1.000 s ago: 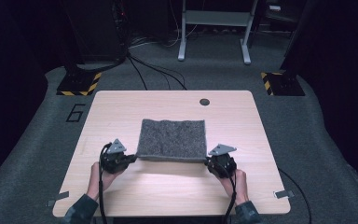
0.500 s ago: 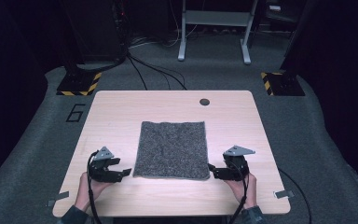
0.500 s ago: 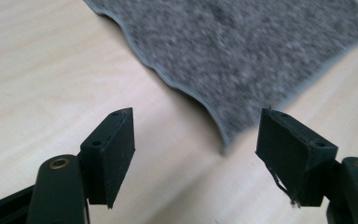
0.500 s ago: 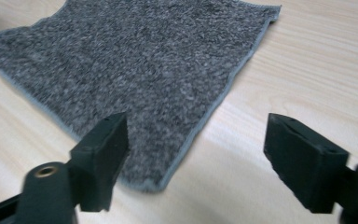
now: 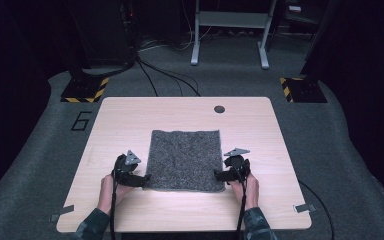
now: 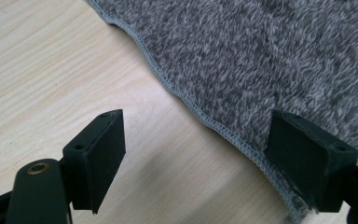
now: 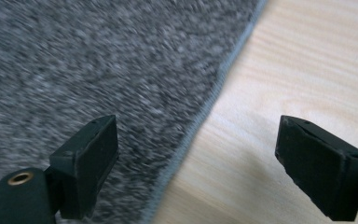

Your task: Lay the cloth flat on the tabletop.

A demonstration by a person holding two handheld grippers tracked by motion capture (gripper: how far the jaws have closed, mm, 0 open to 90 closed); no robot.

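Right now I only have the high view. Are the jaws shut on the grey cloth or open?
Observer: Both open. In the left gripper view the left gripper has its jaws wide apart, straddling the grey cloth at its stitched hem.
Operator: And the right one?
Observer: The right gripper is open too, one jaw over the cloth, the other over the bare table.
Operator: Is the cloth edge flat?
Observer: In the left gripper view the hem runs wavy, with a crease running up from it.
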